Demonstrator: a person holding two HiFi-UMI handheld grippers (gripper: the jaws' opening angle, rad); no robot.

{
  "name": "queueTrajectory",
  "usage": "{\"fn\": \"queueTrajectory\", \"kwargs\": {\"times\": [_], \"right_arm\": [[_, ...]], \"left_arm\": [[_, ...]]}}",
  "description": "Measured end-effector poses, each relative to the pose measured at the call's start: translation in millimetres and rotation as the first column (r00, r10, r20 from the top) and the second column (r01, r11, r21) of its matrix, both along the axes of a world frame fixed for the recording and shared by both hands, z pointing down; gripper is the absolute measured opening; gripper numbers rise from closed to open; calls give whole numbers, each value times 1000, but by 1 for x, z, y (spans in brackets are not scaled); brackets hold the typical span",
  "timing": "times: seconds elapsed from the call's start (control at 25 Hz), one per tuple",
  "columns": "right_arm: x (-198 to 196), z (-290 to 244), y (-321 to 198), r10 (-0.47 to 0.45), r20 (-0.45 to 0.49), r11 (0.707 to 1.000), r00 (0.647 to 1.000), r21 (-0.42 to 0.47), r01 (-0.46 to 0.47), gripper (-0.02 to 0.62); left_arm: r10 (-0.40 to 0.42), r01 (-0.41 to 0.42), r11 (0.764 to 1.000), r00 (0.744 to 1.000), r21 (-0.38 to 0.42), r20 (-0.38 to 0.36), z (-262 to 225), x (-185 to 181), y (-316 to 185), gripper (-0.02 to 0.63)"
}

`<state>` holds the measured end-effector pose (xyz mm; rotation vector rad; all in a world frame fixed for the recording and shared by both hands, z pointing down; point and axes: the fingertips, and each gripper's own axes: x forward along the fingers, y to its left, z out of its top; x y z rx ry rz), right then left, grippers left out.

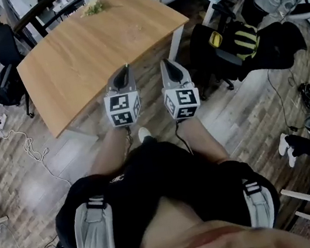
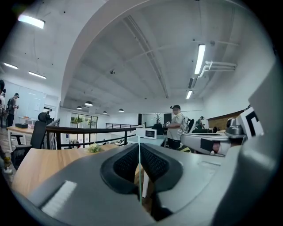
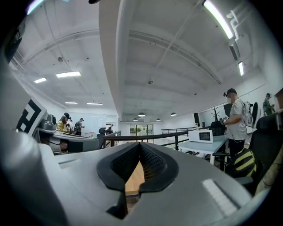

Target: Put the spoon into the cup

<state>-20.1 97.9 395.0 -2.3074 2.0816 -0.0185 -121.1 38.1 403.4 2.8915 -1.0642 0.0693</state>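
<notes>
No spoon and no cup shows in any view. In the head view my left gripper (image 1: 125, 68) and my right gripper (image 1: 164, 63) are held side by side over the near edge of a bare wooden table (image 1: 88, 46), both pointing away from me. The left gripper view has its jaws (image 2: 139, 146) pressed together with nothing between them. In the right gripper view the jaws (image 3: 140, 145) meet at their tips, also empty, with a strip of tabletop (image 3: 134, 178) showing through the gap below.
A small greenish clump (image 1: 93, 8) lies at the table's far edge. A black office chair (image 1: 3, 55) stands to the left, and a chair with a black and yellow bag (image 1: 238, 40) to the right. A person (image 2: 176, 126) stands by a microwave (image 2: 148, 133). Cables lie on the floor.
</notes>
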Motion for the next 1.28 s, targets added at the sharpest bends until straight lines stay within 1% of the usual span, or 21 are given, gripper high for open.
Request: {"fn": "queueTrajectory", "kwargs": {"times": [0.4, 0.64, 0.8, 1.08, 1.28], "right_arm": [[37, -7, -85, -1, -34, 1000, 999, -10, 0, 0], [55, -13, -138, 0, -44, 1000, 999, 6, 1, 0], [64, -10, -163, 4, -39, 1000, 999, 11, -4, 0], [69, 0, -197, -21, -16, 1000, 1000, 2, 21, 0], [80, 8, -236, -74, -17, 997, 997, -7, 74, 0]], "left_arm": [[16, -16, 1000, 1000, 6, -4, -10, 42, -85, 18], [10, -10, 1000, 1000, 3, -14, -11, 57, -143, 18], [6, -6, 1000, 1000, 6, -22, -10, 64, -172, 18], [-13, 13, 1000, 1000, -8, -12, 1, 68, -201, 18], [-50, 50, 999, 999, -15, -15, 9, 80, -233, 18]]}}
